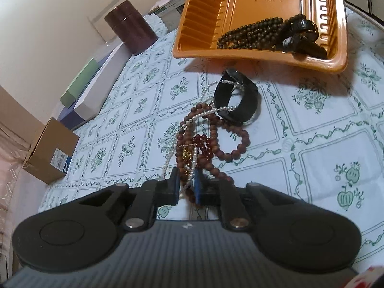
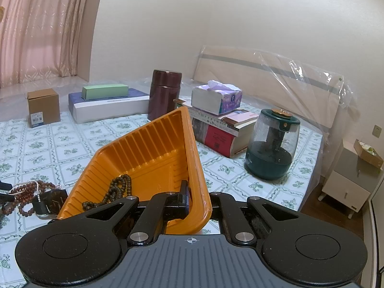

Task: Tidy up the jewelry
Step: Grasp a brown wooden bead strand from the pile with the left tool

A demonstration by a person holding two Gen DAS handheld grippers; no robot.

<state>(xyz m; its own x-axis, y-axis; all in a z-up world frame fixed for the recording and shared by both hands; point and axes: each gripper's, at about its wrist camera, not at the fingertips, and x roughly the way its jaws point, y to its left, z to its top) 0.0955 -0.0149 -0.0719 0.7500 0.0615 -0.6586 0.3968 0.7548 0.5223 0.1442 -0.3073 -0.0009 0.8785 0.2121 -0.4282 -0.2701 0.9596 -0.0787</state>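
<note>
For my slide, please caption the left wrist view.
Left gripper closes on tangled bead strands before the orange tray.

soft, even indoor light, a little dim. the orange tray [image 1: 259, 16] casts a dark shadow on the tablecloth [image 1: 312, 129]. edges bow and corners darken; mild graininess.

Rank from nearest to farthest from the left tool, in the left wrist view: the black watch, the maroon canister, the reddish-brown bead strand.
1. Reddish-brown bead strand, between the left tool's fingers.
2. Black watch, just beyond the beads.
3. Maroon canister, far left, by the wall.
</note>
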